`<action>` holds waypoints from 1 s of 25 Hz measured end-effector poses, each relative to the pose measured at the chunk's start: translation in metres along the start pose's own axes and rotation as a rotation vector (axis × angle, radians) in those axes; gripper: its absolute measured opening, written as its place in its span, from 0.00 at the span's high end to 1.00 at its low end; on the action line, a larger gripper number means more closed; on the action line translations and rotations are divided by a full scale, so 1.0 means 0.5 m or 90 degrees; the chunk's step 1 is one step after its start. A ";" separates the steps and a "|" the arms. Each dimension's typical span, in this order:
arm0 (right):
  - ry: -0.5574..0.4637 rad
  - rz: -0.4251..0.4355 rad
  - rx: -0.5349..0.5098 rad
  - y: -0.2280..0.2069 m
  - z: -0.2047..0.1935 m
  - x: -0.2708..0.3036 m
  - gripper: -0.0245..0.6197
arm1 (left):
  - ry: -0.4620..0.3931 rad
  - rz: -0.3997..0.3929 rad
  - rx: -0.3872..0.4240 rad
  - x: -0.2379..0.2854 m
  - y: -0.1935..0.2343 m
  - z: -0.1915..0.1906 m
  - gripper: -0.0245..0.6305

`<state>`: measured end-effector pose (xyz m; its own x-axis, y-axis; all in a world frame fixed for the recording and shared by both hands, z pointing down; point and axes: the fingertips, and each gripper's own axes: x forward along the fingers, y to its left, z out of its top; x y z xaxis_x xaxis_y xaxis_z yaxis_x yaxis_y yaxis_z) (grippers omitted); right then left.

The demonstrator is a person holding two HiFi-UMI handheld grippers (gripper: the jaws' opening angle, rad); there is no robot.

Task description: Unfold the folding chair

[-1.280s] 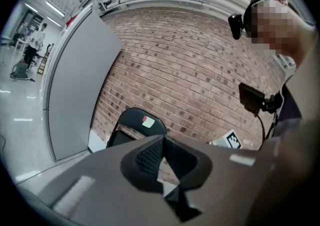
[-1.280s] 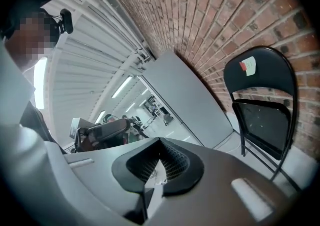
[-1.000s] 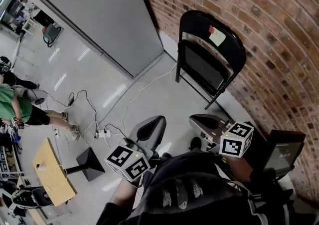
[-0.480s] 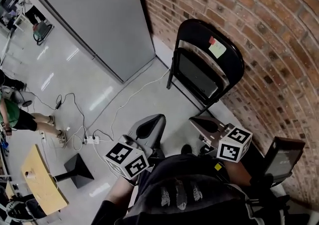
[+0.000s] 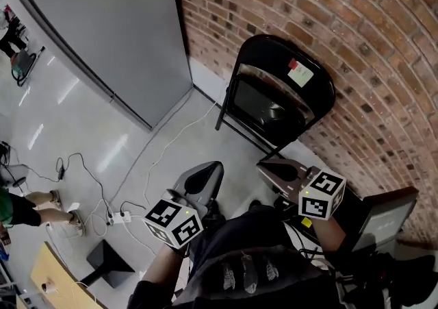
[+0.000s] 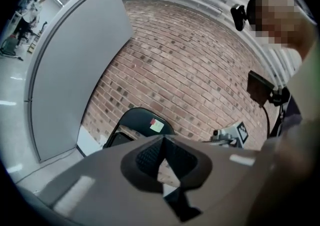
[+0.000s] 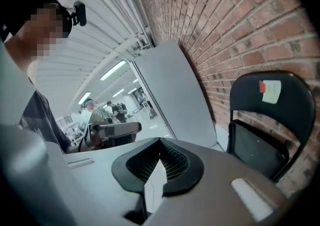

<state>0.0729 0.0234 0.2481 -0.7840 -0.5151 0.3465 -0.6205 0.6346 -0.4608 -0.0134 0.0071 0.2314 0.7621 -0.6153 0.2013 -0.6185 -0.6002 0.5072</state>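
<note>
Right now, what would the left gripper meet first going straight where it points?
Probably the folded black metal chair leaning on the red brick wall; nothing shows between it and the left gripper, but depth is unclear.

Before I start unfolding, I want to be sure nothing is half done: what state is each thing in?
folding chair: folded, seat up, standing against the brick wall.
left gripper: shut, empty, clear of the chair.
right gripper: shut, empty, clear of the chair.
paper note: stuck near the top of the chair.
</note>
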 end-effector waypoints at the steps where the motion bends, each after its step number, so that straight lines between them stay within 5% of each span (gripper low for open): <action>1: 0.007 -0.033 -0.021 -0.022 0.011 -0.005 0.96 | 0.008 -0.006 -0.002 0.004 0.014 -0.002 0.96; 11: 0.056 -0.370 -0.227 -0.381 0.154 -0.153 0.79 | 0.065 -0.038 0.025 0.173 0.026 -0.017 0.96; 15: 0.108 -0.425 -0.303 -0.506 0.178 -0.165 0.60 | 0.111 -0.017 0.030 0.280 0.029 -0.067 0.96; 25: 0.215 -0.508 -0.485 -0.703 0.208 -0.167 0.57 | 0.222 -0.033 0.035 0.461 -0.002 -0.188 0.96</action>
<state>0.3584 -0.2167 0.2961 -0.0567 -0.8187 0.5714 -0.7012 0.4400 0.5610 0.1810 -0.0859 0.3560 0.8064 -0.3777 0.4550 -0.5794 -0.6584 0.4805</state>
